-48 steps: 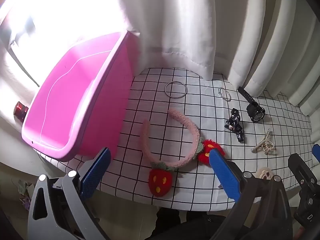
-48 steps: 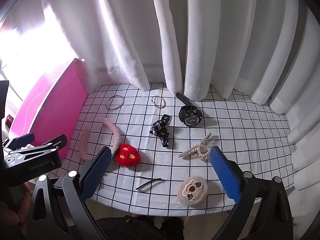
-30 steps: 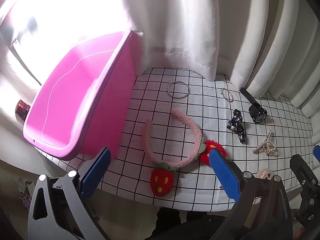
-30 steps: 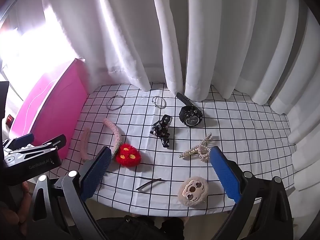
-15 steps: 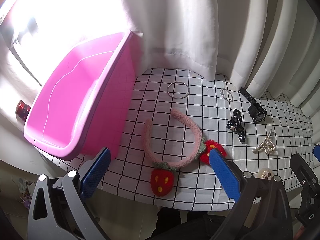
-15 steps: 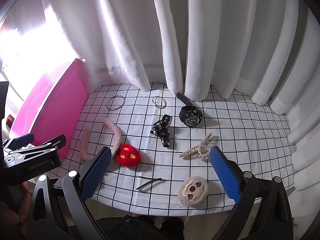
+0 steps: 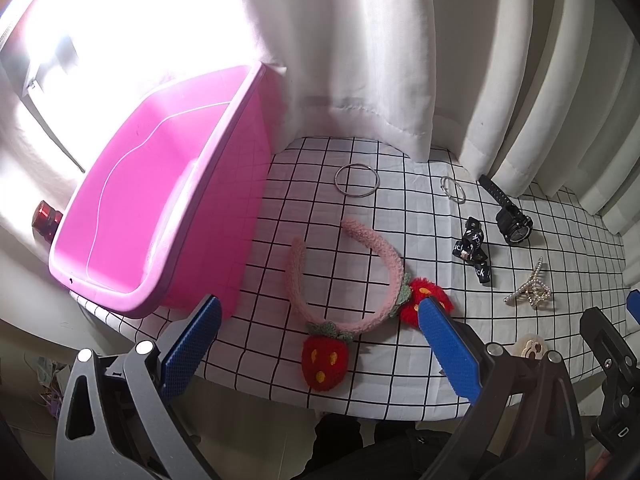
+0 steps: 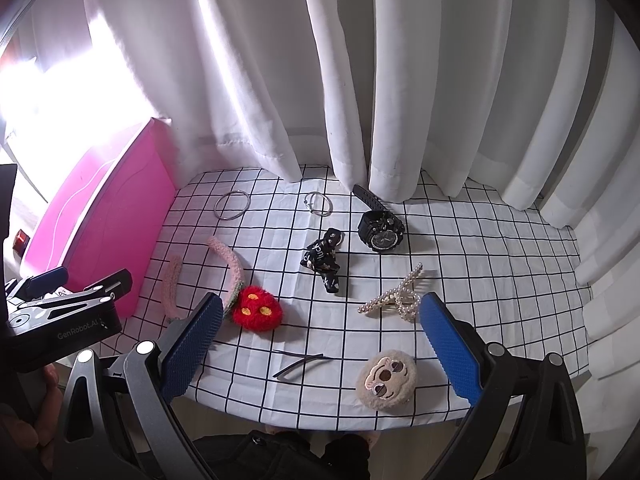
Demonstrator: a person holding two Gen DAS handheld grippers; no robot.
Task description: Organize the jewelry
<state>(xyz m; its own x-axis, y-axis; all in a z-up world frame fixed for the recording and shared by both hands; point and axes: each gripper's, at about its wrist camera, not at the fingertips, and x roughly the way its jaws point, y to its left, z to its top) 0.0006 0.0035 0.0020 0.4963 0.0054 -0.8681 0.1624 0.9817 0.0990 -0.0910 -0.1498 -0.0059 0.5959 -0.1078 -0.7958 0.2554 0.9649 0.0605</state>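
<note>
Almost nothing has changed since the earlier frames: both views sit nearly where they were, with only a slight drift in the left one. The left claw (image 7: 316,344) hangs wide open and empty over the counter's (image 7: 420,384) near edge, above the headband (image 7: 384,248). The right claw (image 8: 318,344) is equally wide and empty, over the hairpin (image 8: 300,364) and plush clip (image 8: 386,378). The bin (image 7: 132,216) stands at the left, while the bangle (image 8: 232,206), ring (image 8: 319,203), watch (image 8: 380,230), black bow (image 8: 324,260) and pearl clip (image 8: 394,300) lie unmoved.
</note>
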